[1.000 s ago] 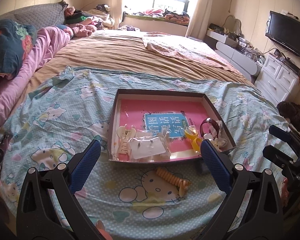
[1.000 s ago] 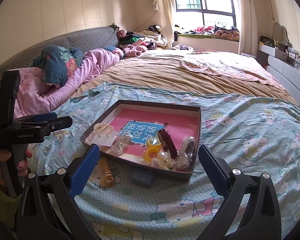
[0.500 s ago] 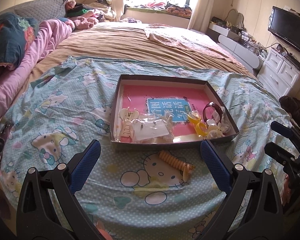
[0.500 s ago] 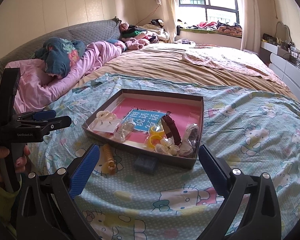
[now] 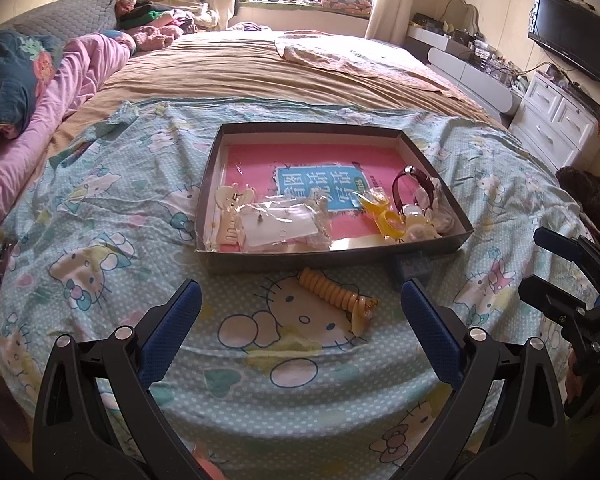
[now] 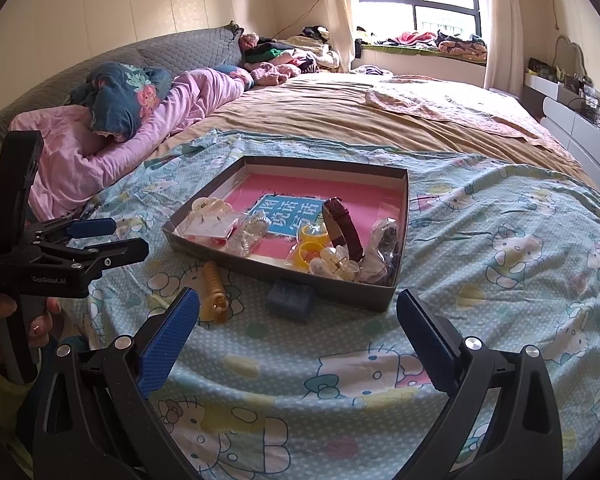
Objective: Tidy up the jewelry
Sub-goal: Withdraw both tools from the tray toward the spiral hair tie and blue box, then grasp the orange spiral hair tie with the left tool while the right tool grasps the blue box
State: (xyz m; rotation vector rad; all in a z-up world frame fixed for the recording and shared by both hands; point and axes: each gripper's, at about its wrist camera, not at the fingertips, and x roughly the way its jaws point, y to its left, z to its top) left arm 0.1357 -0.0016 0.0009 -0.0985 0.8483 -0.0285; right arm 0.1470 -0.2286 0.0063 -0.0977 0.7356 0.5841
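A shallow grey box [image 5: 324, 257] [image 6: 402, 192] with a pink floor sits on the Hello Kitty blanket. It holds a dark red watch [image 6: 342, 228], yellow rings [image 6: 310, 250], a cream hair clip [image 5: 230, 210] and bagged earrings [image 5: 276, 228]. An orange spiral hair tie [image 5: 334, 292] [image 6: 214, 286] and a small blue box [image 6: 291, 300] [image 5: 410, 269] lie on the blanket in front of the box. My left gripper [image 5: 300, 328] is open and empty, just short of the hair tie. My right gripper [image 6: 298, 330] is open and empty, just short of the blue box.
Pink bedding and a blue pillow [image 6: 124, 92] lie at the left. White drawers [image 5: 556, 128] and a TV [image 5: 572, 36] stand at the right. The bed edge lies under the grippers. Each gripper shows in the other's view: the right [image 5: 556, 272], the left [image 6: 96, 240].
Both grippers have drawn closer to the box and tilted down a little; the box and loose items sit higher and larger in view. Both stay open.
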